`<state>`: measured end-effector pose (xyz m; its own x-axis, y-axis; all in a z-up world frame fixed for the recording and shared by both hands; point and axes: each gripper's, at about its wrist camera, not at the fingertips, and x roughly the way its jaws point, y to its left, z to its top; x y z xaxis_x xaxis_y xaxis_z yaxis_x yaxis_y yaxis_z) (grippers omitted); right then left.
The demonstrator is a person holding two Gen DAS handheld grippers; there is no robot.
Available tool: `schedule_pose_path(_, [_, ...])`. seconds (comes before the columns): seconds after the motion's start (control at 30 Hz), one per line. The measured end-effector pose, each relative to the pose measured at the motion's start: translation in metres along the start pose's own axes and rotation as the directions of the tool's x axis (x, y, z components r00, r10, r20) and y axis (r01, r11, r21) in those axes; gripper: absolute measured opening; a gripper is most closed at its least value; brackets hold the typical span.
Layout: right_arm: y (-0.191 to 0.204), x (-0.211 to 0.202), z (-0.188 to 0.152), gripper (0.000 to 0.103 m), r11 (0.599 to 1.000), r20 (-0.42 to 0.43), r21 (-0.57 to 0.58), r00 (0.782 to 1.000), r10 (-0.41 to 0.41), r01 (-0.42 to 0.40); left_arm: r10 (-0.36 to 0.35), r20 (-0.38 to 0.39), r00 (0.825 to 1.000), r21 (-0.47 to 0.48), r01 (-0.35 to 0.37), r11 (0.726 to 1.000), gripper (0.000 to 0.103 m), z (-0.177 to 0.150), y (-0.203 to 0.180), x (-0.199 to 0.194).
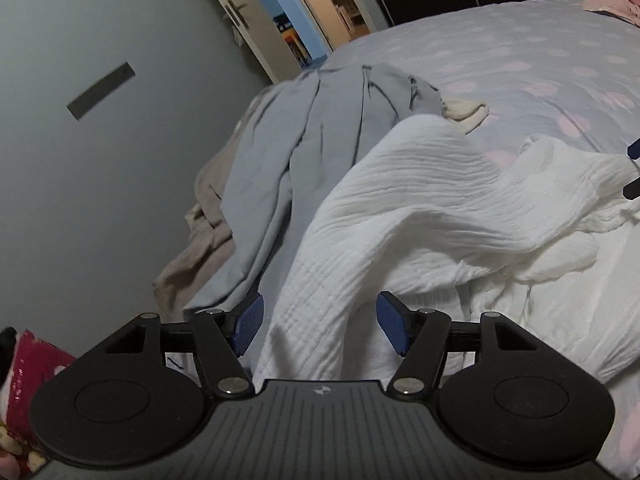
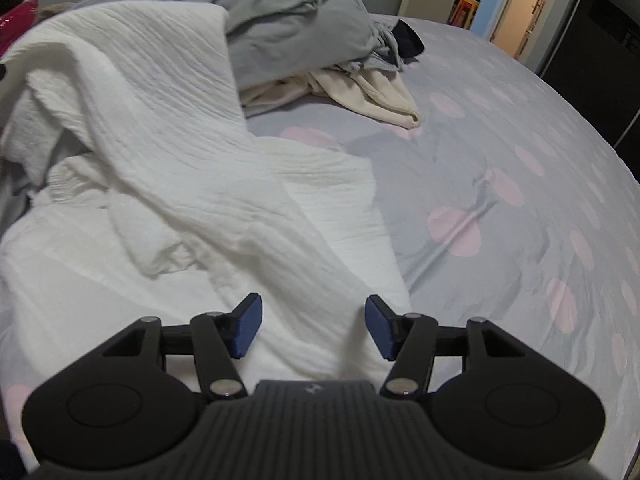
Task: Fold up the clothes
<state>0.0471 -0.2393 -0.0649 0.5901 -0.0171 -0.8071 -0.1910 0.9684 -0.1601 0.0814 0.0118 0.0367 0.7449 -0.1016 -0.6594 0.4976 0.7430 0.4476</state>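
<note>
Left wrist view: left gripper (image 1: pixel 320 322) jaws wide around the crinkled white cotton garment (image 1: pixel 420 200), rumpled on the near bed; right gripper (image 2: pixel 314 326) likewise — pinch one layer, then spread flat.

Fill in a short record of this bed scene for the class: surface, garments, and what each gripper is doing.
surface: bed sheet, grey with pink dots
main garment: white crinkled garment, rumpled, unfolded
other clothes: grey-blue garment and cream garment, heaped behind the white one
left gripper: open, white fabric lying between its fingers
right gripper: open, over the white garment's near edge
fold status: not yet folded
</note>
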Motion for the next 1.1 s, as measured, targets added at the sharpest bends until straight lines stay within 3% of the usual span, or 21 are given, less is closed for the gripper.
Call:
schedule_pose_path(0.07, [0.000,0.007,0.003,0.056,1.000,0.000,-0.003,1.000,-0.012,0.012,-0.018,-0.007,1.000,-0.012,0.018,1.000,0.026,-0.001,0.002,0.003])
schedule_pose_path(0.1, [0.000,0.010,0.004,0.049,1.000,0.005,0.000,1.000,-0.015,0.015,-0.020,-0.004,1.000,-0.020,0.020,1.000,0.023,-0.001,0.003,0.003])
schedule_pose_path(0.17, [-0.001,0.012,0.005,0.035,1.000,0.013,0.017,1.000,-0.011,0.011,-0.020,0.010,1.000,-0.024,0.020,1.000,0.006,0.001,0.003,0.004])
schedule_pose_path(0.2, [-0.002,0.012,0.006,0.022,1.000,0.012,0.023,1.000,-0.008,0.008,-0.022,0.020,1.000,-0.027,0.023,0.999,0.004,0.004,0.003,0.003])
schedule_pose_path(0.27, [-0.002,0.009,0.007,0.011,1.000,0.016,0.024,1.000,-0.012,0.012,-0.030,0.041,0.999,-0.048,0.032,0.998,0.003,0.012,0.005,-0.002])
schedule_pose_path(0.43, [-0.020,-0.027,0.007,0.006,0.992,0.069,0.099,0.994,-0.081,0.074,-0.040,0.136,0.990,-0.027,0.045,0.999,0.003,0.045,-0.002,-0.023])
schedule_pose_path(0.57, [-0.043,-0.066,-0.002,0.004,0.973,0.107,0.193,0.983,-0.149,0.126,-0.061,0.235,0.970,0.011,0.060,0.998,0.002,0.080,-0.017,-0.045])
schedule_pose_path(0.77, [-0.079,-0.125,-0.042,0.003,0.925,0.115,0.342,0.970,-0.216,0.165,-0.154,0.369,0.917,0.062,0.141,0.988,0.002,0.148,-0.055,-0.079])
schedule_pose_path(0.9, [-0.098,-0.148,-0.083,0.003,0.882,0.084,0.419,0.958,-0.273,0.215,-0.248,0.417,0.874,0.128,0.214,0.968,0.002,0.189,-0.107,-0.094])
schedule_pose_path(1.03, [-0.124,-0.167,-0.120,0.000,0.795,-0.001,0.496,0.916,-0.402,0.350,-0.343,0.435,0.832,0.215,0.274,0.937,0.002,0.217,-0.170,-0.100])
schedule_pose_path(1.1, [-0.144,-0.177,-0.140,0.000,0.747,-0.026,0.559,0.908,-0.418,0.360,-0.387,0.433,0.815,0.257,0.300,0.919,0.002,0.230,-0.201,-0.101])
